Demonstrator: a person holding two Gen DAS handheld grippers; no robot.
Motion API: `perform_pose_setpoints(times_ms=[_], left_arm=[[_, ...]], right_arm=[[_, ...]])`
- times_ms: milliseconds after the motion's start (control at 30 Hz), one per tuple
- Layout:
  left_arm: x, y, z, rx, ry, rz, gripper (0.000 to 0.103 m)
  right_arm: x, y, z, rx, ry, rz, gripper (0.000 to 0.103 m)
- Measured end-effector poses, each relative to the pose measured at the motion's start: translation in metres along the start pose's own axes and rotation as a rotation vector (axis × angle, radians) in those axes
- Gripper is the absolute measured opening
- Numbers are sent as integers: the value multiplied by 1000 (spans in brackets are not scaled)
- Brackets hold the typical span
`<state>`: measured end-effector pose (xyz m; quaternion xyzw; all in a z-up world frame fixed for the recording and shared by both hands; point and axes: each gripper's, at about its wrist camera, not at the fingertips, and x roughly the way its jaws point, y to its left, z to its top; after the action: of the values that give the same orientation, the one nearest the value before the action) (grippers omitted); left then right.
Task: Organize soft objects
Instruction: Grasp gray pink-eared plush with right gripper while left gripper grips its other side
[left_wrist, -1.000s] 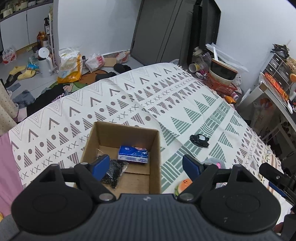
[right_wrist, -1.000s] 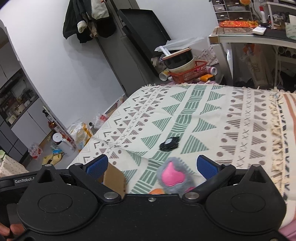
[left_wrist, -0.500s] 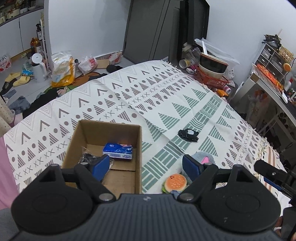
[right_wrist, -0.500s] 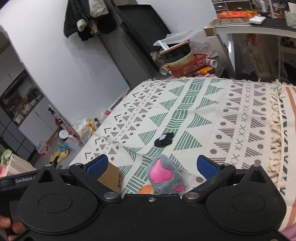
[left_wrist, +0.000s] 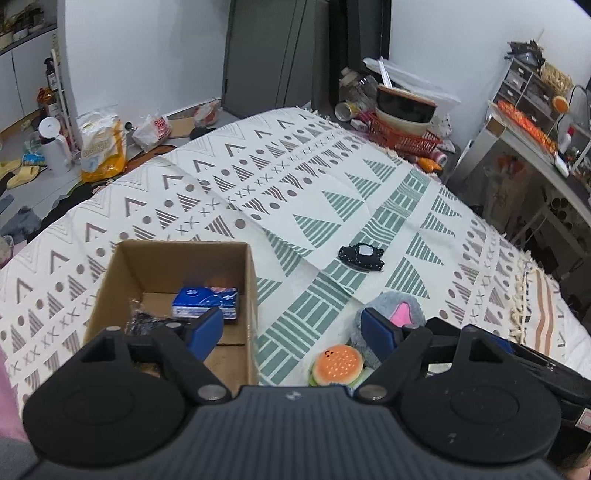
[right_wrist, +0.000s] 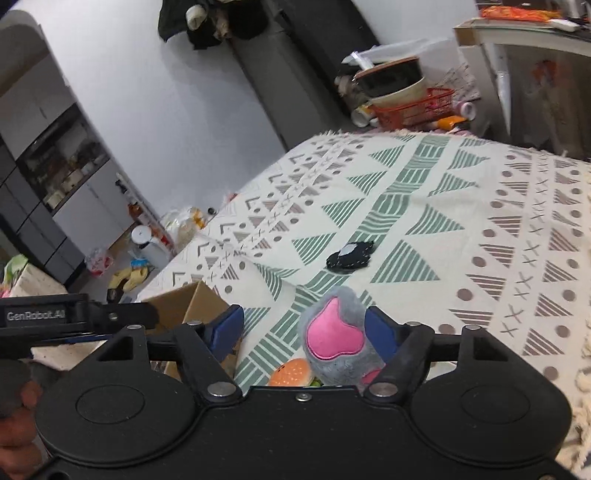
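A cardboard box (left_wrist: 110, 284) sits on the patterned blanket (left_wrist: 280, 177), holding a blue tissue pack (left_wrist: 205, 301) and a black mesh item (left_wrist: 147, 323). To its right lie a burger toy (left_wrist: 336, 365) and a grey plush paw (left_wrist: 397, 308) with a pink pad. Farther out lies a small black object (left_wrist: 362, 256). My left gripper (left_wrist: 291, 330) hovers open over the box's right wall. My right gripper (right_wrist: 304, 328) is low over the plush paw (right_wrist: 332, 339), partly closed, with the paw between its fingers; the right pad is close to it and the left pad stands apart. The burger toy (right_wrist: 291, 371) lies just below.
An orange basket (left_wrist: 402, 136) stacked with bowls stands past the bed's far end. A desk (left_wrist: 535, 147) runs along the right. Bags (left_wrist: 103, 147) and slippers litter the floor at left. A hand (right_wrist: 14, 424) holds the left gripper's body (right_wrist: 74, 317).
The left gripper has shifted right, so the box now lies further left in its view. The right gripper has come closer to the plush paw and its fingers have narrowed around it.
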<state>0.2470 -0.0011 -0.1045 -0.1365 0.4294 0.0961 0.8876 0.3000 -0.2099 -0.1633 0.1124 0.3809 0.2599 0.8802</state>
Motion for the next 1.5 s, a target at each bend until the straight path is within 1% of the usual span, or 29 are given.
perform_pose_setpoints(times_ms=[100, 167, 267, 333, 400, 500, 533, 600, 733, 800, 900, 967, 1067, 1100, 1233, 1267, 1333, 1400, 1500], left_arm=[[16, -2, 1, -20, 17, 0, 79], [25, -4, 2, -22, 27, 3, 78], [36, -9, 3, -1, 28, 1, 77], [43, -13, 5, 15, 32, 4, 77], [49, -17, 7, 18, 36, 7, 77], [60, -27, 9, 21, 55, 21, 77], [63, -29, 9, 20, 59, 24, 77], [68, -35, 7, 17, 71, 22, 77], [76, -48, 4, 40, 75, 13, 77], [79, -54, 4, 43, 74, 4, 77], [83, -63, 5, 25, 77, 1, 77], [84, -71, 5, 34, 72, -3, 77], [88, -82, 5, 42, 74, -11, 77], [90, -85, 5, 39, 77, -19, 76], [99, -97, 1, 37, 91, -53, 68], [102, -100, 0, 37, 97, -60, 64], [109, -101, -3, 25, 119, -72, 60], [114, -101, -5, 1, 132, -107, 58], [121, -103, -8, -7, 142, -122, 54]], right_arm=[[13, -4, -4, 1, 31, 10, 69], [21, -9, -9, 12, 56, 23, 61], [34, -17, -15, 23, 99, 15, 53], [41, -24, -18, 43, 123, 13, 53], [47, -29, -20, 57, 134, 9, 55], [56, -36, -23, 35, 141, -14, 55], [59, -41, -23, 50, 147, -12, 55], [59, -48, -24, 94, 147, 7, 54], [53, -56, -22, 136, 129, 26, 47], [51, -65, -20, 181, 125, 35, 45], [45, -78, -15, 242, 106, 37, 39], [41, -87, -12, 278, 91, 24, 29], [37, -100, -10, 332, 80, 18, 24], [37, -103, -10, 348, 82, 19, 24], [38, -115, -13, 405, 97, 20, 23], [39, -117, -12, 415, 98, 21, 23], [39, -121, -13, 441, 97, 23, 23], [39, -124, -12, 461, 97, 31, 23], [41, -128, -12, 489, 100, 53, 23]])
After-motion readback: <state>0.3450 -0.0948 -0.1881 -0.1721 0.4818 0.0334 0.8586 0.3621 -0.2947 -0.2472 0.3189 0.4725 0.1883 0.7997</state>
